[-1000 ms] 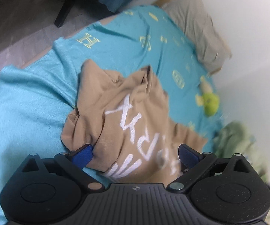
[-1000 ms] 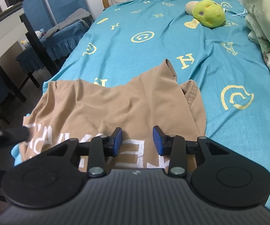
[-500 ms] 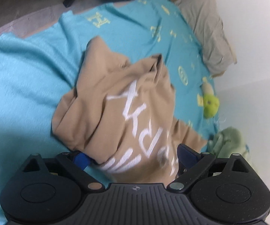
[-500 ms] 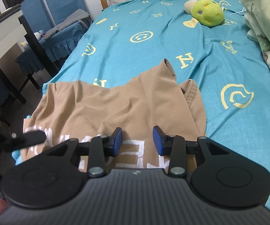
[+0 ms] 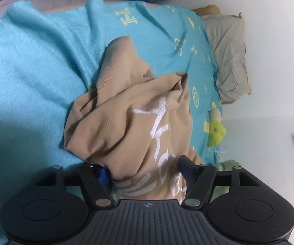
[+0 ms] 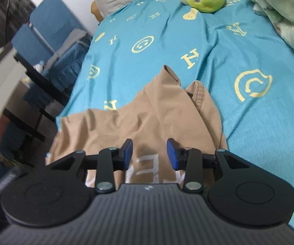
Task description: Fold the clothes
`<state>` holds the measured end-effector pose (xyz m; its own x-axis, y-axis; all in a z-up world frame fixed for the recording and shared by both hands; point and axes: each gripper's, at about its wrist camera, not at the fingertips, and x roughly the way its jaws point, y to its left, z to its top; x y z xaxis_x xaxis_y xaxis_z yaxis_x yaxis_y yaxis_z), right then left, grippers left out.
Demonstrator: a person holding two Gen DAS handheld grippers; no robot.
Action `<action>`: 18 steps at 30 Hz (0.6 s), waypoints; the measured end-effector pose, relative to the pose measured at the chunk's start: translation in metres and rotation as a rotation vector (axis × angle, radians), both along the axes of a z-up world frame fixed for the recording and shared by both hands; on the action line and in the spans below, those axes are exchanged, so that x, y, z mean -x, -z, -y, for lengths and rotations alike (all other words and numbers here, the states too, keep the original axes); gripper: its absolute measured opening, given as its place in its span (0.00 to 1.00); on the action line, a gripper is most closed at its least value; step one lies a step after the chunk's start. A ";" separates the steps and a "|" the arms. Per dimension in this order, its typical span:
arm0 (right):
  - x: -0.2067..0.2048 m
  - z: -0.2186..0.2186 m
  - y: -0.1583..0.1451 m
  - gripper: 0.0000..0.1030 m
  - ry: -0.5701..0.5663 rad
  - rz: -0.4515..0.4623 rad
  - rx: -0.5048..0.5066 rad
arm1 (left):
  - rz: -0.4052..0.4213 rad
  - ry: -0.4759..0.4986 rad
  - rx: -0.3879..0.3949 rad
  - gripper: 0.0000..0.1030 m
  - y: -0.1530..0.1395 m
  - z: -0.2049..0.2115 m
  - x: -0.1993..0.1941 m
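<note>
Your left gripper (image 5: 142,168) closes around the bunched tan shirt (image 5: 130,122) on the blue bedspread (image 5: 34,71); your right gripper (image 6: 149,153) opens, fingers apart above it. Gather one layer before lifting.

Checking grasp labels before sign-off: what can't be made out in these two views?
- Left wrist view: left hand-held gripper is closing; bunched tan shirt hides pad contact.
- Right wrist view: right hand-held gripper is opening over the shirt; its body hides the hem.
- Shirt lettering: creased, unreadable.
</note>
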<state>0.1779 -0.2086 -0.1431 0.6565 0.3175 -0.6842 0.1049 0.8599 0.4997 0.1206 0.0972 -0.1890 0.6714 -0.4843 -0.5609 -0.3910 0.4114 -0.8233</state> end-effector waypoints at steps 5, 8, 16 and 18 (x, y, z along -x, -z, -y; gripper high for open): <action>0.022 0.021 -0.019 0.97 0.037 0.020 -0.281 | 0.059 -0.004 -0.017 0.30 -0.009 0.001 -0.002; 0.028 0.015 -0.002 1.00 0.012 -0.068 -0.525 | 0.102 -0.002 -0.012 0.27 -0.017 0.002 -0.005; 0.025 -0.002 0.065 0.96 0.138 -0.288 -0.770 | 0.148 -0.023 0.028 0.24 -0.021 0.004 -0.011; 0.025 0.011 0.066 0.84 0.223 -0.266 -0.723 | 0.155 -0.031 0.039 0.24 -0.022 0.002 -0.011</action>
<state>0.1526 -0.2197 -0.2092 0.6005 0.6228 -0.5015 0.4299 0.2773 0.8592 0.1312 0.0947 -0.1674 0.7634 -0.4811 -0.4310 -0.2703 0.3680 -0.8897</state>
